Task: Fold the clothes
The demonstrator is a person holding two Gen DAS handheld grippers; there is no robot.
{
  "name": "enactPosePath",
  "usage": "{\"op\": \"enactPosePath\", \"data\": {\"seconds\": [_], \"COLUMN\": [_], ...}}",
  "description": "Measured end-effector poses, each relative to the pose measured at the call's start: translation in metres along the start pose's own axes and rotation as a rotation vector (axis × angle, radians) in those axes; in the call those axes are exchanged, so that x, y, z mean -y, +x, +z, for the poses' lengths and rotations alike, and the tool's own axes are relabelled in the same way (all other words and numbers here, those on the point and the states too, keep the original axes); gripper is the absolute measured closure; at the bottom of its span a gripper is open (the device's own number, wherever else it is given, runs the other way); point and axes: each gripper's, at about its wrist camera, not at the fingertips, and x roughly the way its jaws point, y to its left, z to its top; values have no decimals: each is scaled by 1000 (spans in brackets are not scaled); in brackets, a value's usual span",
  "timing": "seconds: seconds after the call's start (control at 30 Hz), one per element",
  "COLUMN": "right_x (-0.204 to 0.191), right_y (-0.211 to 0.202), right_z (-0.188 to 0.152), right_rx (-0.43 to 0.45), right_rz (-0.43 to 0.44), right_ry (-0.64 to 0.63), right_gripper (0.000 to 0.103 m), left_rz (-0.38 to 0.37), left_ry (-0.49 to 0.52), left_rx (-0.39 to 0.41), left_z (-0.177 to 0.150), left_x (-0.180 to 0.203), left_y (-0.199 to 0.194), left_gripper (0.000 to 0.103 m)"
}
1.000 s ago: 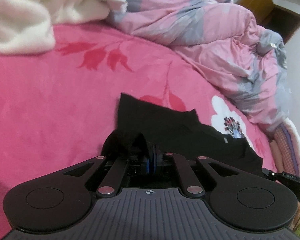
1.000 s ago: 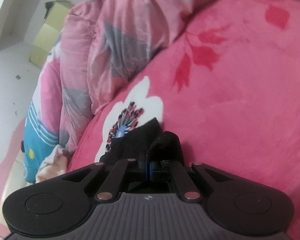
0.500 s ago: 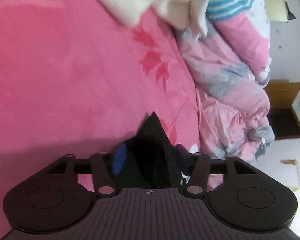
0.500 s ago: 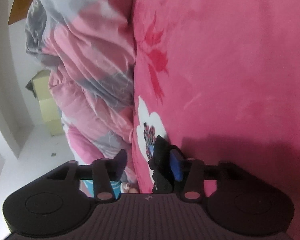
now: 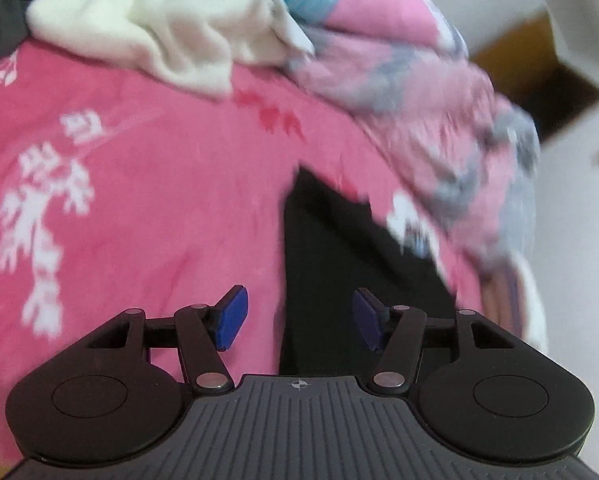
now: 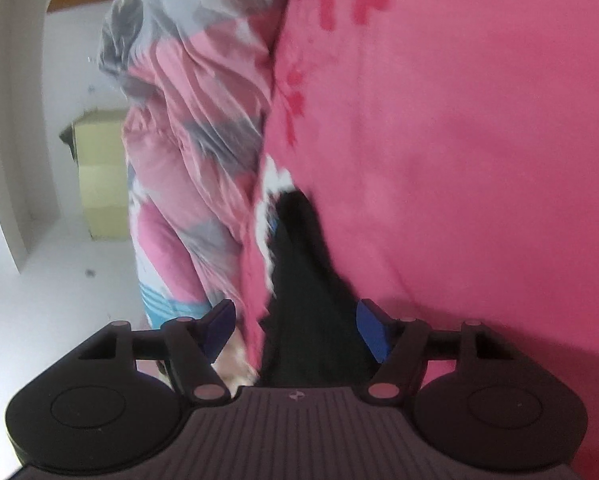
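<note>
Black garment (image 5: 331, 264) lies on pink floral bedspread (image 5: 159, 208) beside rumpled quilt (image 6: 203, 128).

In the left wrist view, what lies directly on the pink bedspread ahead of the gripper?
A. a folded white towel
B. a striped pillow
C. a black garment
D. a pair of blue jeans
C: a black garment lies flat on the pink bedspread ahead of the left gripper, whose blue pads stand apart and press on nothing.
</note>
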Motion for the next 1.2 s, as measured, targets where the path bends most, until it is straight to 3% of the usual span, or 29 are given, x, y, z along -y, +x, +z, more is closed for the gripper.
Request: {"op": "enactPosePath", "data": {"seconds": [0.17, 0.3, 0.37, 0.47, 0.5, 0.53, 0.57, 0.67, 0.87, 1.03, 1.2], "right_x": [4, -10, -20, -31, -32, -31, -30, -24, -15, -12, 2], "right_y": [-13, -2, 5, 13, 15, 17, 16, 8, -10, -18, -31], "right_z": [-18, -25, -30, -38, -40, -41, -41, -39, -25, -13, -8], "right_rx": [19, 3, -8, -7, -7, -8, -5, 18, 91, 153, 133], "right_rz": [-14, -101, -152, -223, -242, -255, -253, -201, -138, -144, -118], "right_ry": [-86, -227, -329, -483, -516, -532, -534, -515, -462, -460, -351], "right_gripper": [41, 48, 54, 72, 88, 96, 97, 99, 100, 100, 98], "left_rz": [-57, -88, -57, -20, -13, -6, 3, 2, 2, -4, -24], "left_ry": [75, 58, 74, 74, 67, 60, 54, 52, 99, 109, 98], "left_rx": [-16, -4, 12, 39, 46, 52, 54, 61, 63, 59, 59], "left_z": [-46, -63, -67, -68, -68, -67, -66, -66, -68, -68, -68], "left_x": [4, 3, 5, 6, 4, 3, 1, -3, -3, -5, -9], "left_y": [23, 45, 53, 60, 60, 61, 61, 62, 62, 63, 63], "left_gripper": [45, 47, 53, 69, 80, 85, 92, 97, 97, 97, 97]}}
